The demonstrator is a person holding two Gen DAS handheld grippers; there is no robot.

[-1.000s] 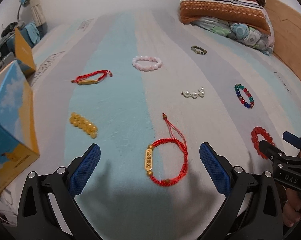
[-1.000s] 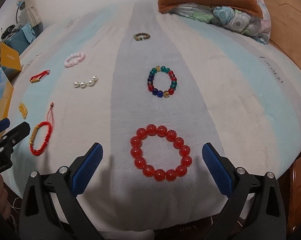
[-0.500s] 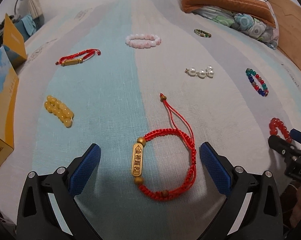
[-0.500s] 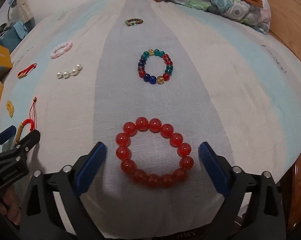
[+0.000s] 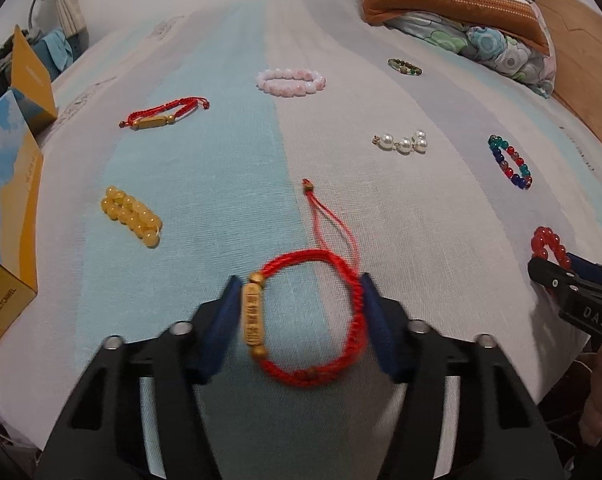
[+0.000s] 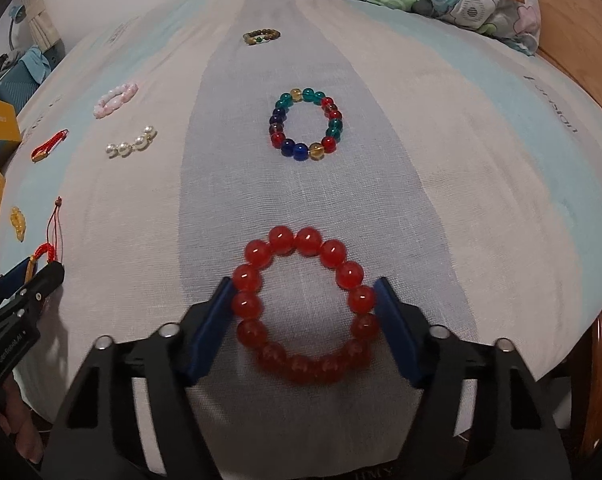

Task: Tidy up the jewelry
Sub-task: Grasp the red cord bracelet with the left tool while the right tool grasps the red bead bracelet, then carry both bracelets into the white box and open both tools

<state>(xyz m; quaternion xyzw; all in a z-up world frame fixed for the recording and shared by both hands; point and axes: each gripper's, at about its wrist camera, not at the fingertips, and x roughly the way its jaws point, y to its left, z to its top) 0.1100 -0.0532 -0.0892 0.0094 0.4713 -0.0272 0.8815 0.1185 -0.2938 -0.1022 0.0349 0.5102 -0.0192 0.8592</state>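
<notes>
A: Start at the near edge of the bed [image 5: 441,208]. What is the left gripper [image 5: 301,312] doing?

B: Its jaws straddle the red cord bracelet [image 5: 313,320], one pad against the gold tube charm, the other against the braided side. They look half-closed around it, touching but not visibly squeezing, and the bracelet lies flat on the sheet. I judge the grasp is forming, not finished.

A: And the right gripper [image 6: 305,312]?

B: The same posture. Its jaws bracket the red bead bracelet [image 6: 305,308] at the widest part of the ring, pads touching beads on both sides, the loop round and resting on the bed. Gripping across the width probably makes the ring fold into something liftable.

A: What lies beyond?

B: Toward the left edge, a yellow bead bracelet [image 5: 131,216] lies bunched near a blue and yellow box [image 5: 9,216], likely where things are meant to go. Mid-bed is a pearl piece [image 5: 401,142], with a multicolour bead bracelet [image 6: 305,124] toward the right edge. Farther on lie a second red cord bracelet [image 5: 163,114] and a pink bead bracelet [image 5: 291,81]. Farthest, near the pillows [image 5: 461,12], is a small dark bead ring [image 6: 262,36].

A: Why so spread out?

B: Well apart, so each piece can be pinched without snagging a neighbour, I'd guess.
</notes>
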